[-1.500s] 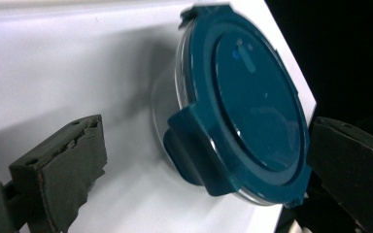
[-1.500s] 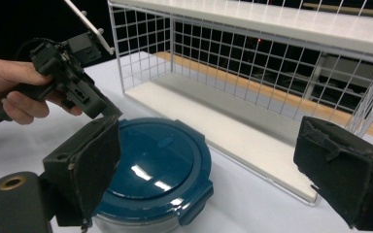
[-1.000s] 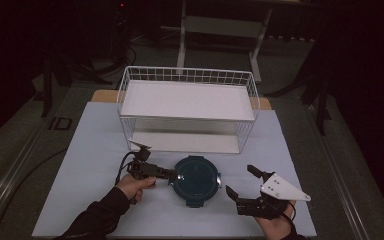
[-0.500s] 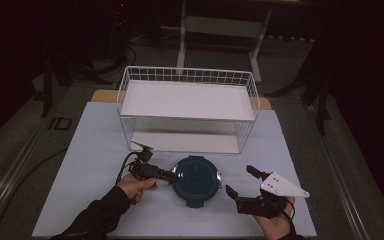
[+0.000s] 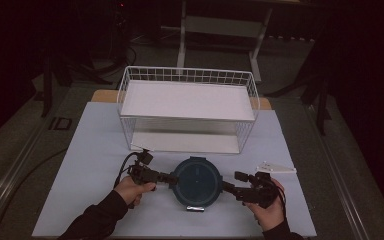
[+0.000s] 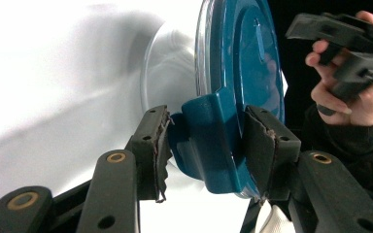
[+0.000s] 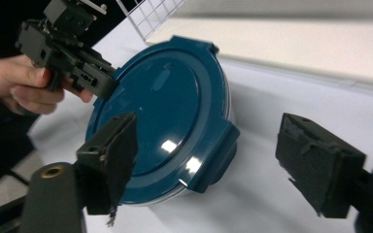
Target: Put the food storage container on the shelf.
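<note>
Round food container [image 5: 197, 181] with a dark teal plastic snap-on lid and a clear base sits near the front edge of the table, midway between its left and right sides. Four flat locking tabs stick out from the lid's rim. The left gripper [image 5: 168, 177] has been closing its jaws, and its pads [image 6: 161, 145] now press on both sides of the left tab [image 6: 205, 136]. The right gripper [image 5: 231, 182] has also just been closing, yet its jaws stand open, with the right tab [image 7: 218, 155] between them untouched. Behind the container stands a white wire basket [image 5: 188, 110] with a white shelf board across its top and a bare bottom. A pale blue-white cloth covers the table [image 5: 90, 150]; the room around is dark.
</note>
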Demonstrator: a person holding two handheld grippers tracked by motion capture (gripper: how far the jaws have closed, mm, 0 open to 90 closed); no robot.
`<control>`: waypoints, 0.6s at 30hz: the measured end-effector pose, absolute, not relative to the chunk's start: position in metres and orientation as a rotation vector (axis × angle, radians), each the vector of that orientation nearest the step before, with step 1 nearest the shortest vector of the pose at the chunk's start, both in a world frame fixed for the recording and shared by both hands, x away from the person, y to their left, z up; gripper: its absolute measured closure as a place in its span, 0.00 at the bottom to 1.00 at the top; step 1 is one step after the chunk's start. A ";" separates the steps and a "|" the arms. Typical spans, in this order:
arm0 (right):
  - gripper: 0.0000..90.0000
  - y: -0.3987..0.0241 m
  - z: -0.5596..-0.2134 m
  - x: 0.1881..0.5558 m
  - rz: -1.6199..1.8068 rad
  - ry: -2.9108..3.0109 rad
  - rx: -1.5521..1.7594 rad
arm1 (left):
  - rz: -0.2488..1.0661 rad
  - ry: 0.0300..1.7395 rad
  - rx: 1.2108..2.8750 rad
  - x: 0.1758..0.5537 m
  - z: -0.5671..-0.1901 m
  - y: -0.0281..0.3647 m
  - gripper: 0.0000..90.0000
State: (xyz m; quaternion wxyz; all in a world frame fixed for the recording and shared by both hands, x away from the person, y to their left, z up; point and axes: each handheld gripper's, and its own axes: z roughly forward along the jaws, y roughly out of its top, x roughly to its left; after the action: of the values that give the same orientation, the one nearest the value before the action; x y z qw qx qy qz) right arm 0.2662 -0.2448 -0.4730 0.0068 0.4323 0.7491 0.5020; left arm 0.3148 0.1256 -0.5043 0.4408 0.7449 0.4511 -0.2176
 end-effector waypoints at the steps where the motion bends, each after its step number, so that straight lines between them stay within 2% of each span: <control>1: 0.31 -0.245 -0.476 0.269 1.582 2.358 1.376 | -0.536 1.115 1.851 0.314 -0.504 0.126 0.60; 4: 0.35 -0.244 -0.482 0.273 1.593 2.380 1.417 | -0.524 1.101 1.859 0.312 -0.503 0.126 0.61; 6: 0.41 -0.242 -0.488 0.277 1.604 2.415 1.460 | -0.509 1.085 1.868 0.310 -0.502 0.126 0.61; 10: 0.44 -0.239 -0.495 0.280 1.617 2.450 1.517 | -0.492 1.069 1.874 0.306 -0.500 0.125 0.62; 18: 0.59 -0.240 -0.503 0.281 1.686 2.503 1.597 | -0.470 1.043 1.890 0.301 -0.498 0.126 0.62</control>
State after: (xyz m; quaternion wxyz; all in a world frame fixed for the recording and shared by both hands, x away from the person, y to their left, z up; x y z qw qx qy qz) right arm 0.2815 -0.2397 -0.5030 -0.1358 0.4633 0.7263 0.4893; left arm 0.3008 0.1259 -0.4983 0.4494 0.7644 0.4216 -0.1899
